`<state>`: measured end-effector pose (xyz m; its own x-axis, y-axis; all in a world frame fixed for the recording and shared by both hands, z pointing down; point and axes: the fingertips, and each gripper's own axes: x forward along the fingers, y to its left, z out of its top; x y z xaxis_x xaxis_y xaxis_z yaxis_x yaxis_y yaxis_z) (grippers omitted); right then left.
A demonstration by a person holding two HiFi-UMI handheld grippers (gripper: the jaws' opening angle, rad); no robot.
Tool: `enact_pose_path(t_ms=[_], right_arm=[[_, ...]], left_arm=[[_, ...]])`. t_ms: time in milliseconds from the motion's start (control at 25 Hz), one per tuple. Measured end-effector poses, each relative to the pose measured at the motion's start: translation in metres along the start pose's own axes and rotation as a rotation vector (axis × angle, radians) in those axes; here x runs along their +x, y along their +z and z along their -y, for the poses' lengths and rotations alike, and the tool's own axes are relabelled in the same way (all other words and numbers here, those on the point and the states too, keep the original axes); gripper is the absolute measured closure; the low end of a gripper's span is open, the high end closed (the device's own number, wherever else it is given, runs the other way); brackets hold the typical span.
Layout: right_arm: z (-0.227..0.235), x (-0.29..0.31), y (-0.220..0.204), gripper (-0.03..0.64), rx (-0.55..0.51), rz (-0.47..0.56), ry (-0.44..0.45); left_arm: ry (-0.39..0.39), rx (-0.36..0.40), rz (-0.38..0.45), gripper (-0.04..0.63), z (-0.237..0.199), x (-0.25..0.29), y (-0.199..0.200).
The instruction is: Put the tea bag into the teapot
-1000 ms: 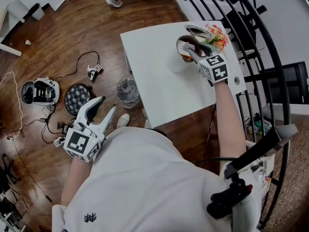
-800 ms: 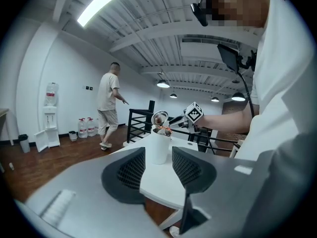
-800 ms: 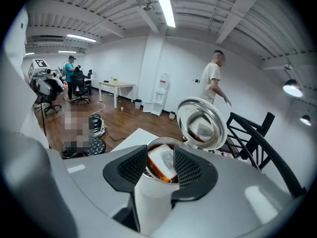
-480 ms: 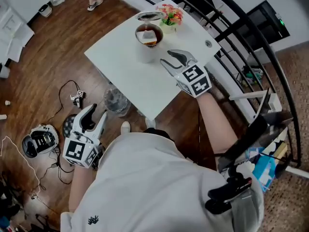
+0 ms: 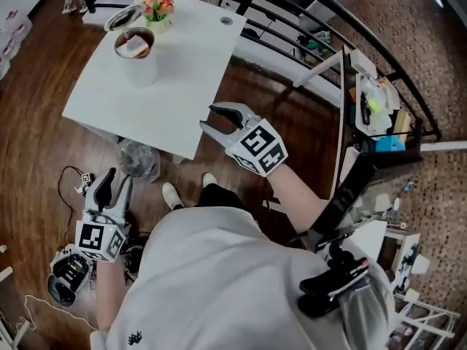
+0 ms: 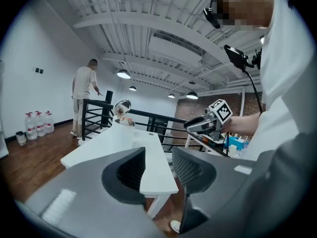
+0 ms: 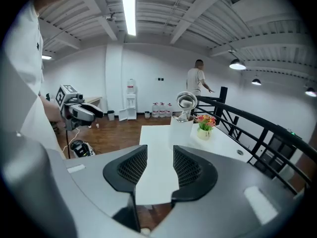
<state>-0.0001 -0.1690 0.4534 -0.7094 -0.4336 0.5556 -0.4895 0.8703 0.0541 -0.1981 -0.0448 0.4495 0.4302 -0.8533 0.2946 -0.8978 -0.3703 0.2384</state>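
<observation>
tea bag in teapot, well apart from left tongs, right tongs; both released

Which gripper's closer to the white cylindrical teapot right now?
Right. The right gripper hovers off the white table's near corner, facing the teapot; the left gripper hangs lower, beside the person's hip.

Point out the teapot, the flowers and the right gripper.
teapot point(image 7: 182, 128): right gripper view, on its white side wall.
flowers point(image 5: 159, 6): head view, on the blossoms.
right gripper point(image 5: 207, 117): head view, midway between its two fingertips.
</observation>
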Motion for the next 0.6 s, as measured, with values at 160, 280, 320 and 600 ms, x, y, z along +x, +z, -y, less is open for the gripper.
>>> enact_pose_path(t_ms=[160,280,320,600], right_arm=[[-0.019,-0.044,-0.016,0.457,0.064,0.044,-0.034],[-0.028,-0.076,-0.028,0.457,0.076,0.066,-0.038],[-0.029,-0.087,-0.032,0.457,0.077,0.076,-0.041],[-0.039,-0.168,-0.07,0.457,0.117,0.154,-0.043]], left_arm=[[-0.006,0.013,0.028,0.425,0.025,-0.009,0.005],[-0.017,0.036,0.023,0.425,0.052,-0.013,0.001],[-0.019,0.042,0.017,0.425,0.063,-0.014,0.0],[0.013,0.053,0.012,0.425,0.148,-0.032,-0.012]])
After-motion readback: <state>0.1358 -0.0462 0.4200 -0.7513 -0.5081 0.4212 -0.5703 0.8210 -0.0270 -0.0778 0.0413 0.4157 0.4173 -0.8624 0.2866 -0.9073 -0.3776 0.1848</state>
